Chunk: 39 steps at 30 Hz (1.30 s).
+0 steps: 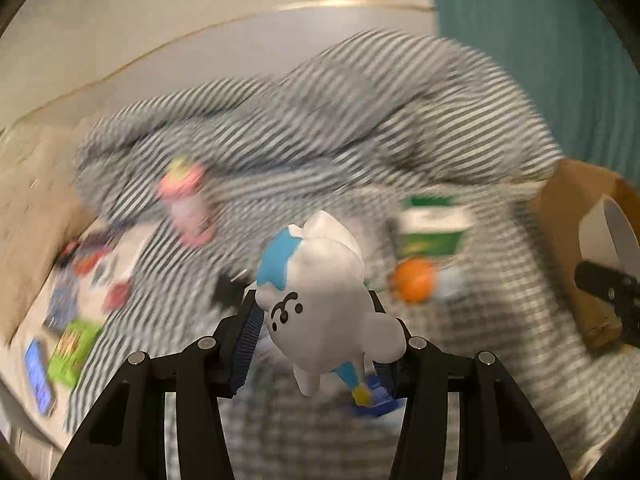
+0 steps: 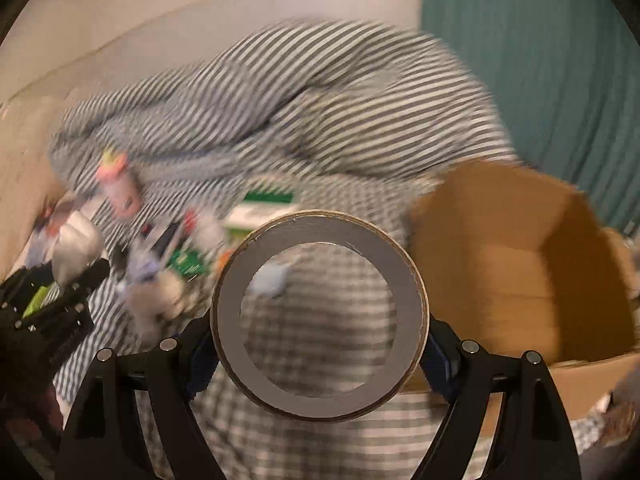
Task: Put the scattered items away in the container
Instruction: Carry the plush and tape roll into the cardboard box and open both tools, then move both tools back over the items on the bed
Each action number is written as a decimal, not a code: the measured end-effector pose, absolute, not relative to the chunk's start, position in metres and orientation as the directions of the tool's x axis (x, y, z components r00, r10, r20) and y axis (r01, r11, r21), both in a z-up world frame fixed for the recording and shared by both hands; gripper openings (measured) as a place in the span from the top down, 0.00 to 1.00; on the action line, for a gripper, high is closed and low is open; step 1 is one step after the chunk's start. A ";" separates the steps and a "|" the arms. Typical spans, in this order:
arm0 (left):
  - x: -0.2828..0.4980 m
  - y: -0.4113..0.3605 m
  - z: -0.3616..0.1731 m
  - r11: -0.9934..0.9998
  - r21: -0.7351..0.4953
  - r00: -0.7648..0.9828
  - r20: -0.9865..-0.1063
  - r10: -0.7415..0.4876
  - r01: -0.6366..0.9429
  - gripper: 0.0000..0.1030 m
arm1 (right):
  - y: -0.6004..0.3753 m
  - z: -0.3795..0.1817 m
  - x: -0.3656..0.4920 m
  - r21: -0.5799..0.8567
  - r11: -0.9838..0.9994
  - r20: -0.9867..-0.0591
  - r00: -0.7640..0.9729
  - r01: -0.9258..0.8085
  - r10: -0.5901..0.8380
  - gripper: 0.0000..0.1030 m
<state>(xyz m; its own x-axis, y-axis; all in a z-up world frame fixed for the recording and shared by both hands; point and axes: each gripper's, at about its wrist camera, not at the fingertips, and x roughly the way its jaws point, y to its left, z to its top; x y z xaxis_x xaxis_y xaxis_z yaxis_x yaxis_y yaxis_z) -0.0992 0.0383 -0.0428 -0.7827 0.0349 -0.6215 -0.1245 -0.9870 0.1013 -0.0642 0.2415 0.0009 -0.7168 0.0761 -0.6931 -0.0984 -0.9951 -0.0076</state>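
My left gripper [image 1: 316, 320] is shut on a white and blue toy figure [image 1: 320, 280] and holds it above the checked bedding. My right gripper [image 2: 320, 336] is shut on a brown tape roll [image 2: 320, 400], held upright just left of the open cardboard box [image 2: 520, 272]. The box also shows at the right edge of the left wrist view [image 1: 568, 220], with the tape roll [image 1: 612, 236] and right gripper over it. Scattered on the bed lie a pink bottle [image 1: 188, 208], a green and white carton [image 1: 432, 228] and an orange ball [image 1: 412, 280].
A striped duvet [image 1: 320, 120] is heaped behind the items. Cards and small packets [image 1: 76, 320] lie at the left. A teal curtain [image 1: 540, 40] hangs at the right. Both views are motion-blurred.
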 end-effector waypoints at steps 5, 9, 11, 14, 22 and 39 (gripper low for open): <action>-0.094 0.139 0.001 -0.939 0.053 -0.782 -0.571 0.251 -0.340 0.50 | 0.323 0.031 -0.036 -0.031 -0.964 -0.640 -0.736 -0.264 0.222 0.20; -0.091 0.213 0.023 -0.875 -0.002 -0.731 -0.549 0.406 -0.484 0.50 | 0.387 0.030 -0.024 -0.067 -0.918 -0.644 -0.686 -0.392 0.340 0.20; -0.091 0.247 0.028 -0.836 -0.031 -0.689 -0.550 0.472 -0.548 0.50 | 0.414 0.024 -0.022 -0.067 -0.901 -0.660 -0.658 -0.429 0.363 0.20; -0.089 0.297 0.022 -0.791 -0.024 -0.640 -0.573 0.513 -0.612 0.50 | 0.443 0.009 -0.027 -0.078 -0.887 -0.692 -0.615 -0.456 0.377 0.20; -0.104 0.363 -0.015 -0.762 0.031 -0.591 -0.653 0.475 -0.647 0.46 | 0.486 -0.016 -0.044 -0.089 -0.875 -0.725 -0.572 -0.475 0.384 0.18; -0.100 0.289 0.006 -0.882 0.061 -0.739 -0.575 0.352 -0.468 0.00 | 0.443 0.009 -0.028 -0.052 -0.883 -0.672 -0.638 -0.466 0.376 0.00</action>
